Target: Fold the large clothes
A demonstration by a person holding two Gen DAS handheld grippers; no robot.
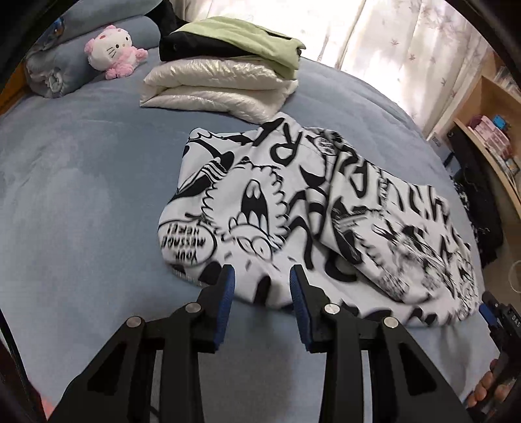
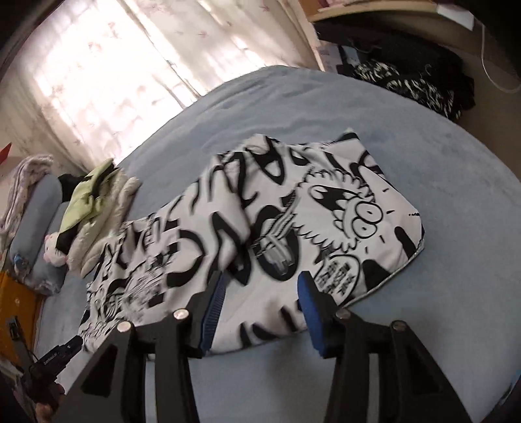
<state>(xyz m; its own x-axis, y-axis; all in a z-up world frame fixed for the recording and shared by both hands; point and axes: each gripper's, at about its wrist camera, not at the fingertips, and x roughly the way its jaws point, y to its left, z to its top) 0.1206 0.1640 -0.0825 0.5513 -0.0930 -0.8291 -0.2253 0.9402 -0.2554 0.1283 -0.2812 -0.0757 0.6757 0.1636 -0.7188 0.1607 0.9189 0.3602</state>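
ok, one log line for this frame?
phase: mid-fold | garment: partly folded on bed | left claw: open, at near edge | right claw: open, over hem | done pile: behind

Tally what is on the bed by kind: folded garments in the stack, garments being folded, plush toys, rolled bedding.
Stacked folded garments: 2, green-black top on white puffer jacket
Garment being folded: 1, printed top
Plush toys: 1
Rolled bedding: 1
Total: 5

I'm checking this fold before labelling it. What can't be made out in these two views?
- Left wrist view: the garment's near edge lies behind the left gripper; its right part is motion-blurred.
- Left wrist view: the right gripper is cut off by the frame edge.
- Right wrist view: the folded pile is blurred, so its layers are unclear.
- Right wrist view: the shelf is cropped at the top.
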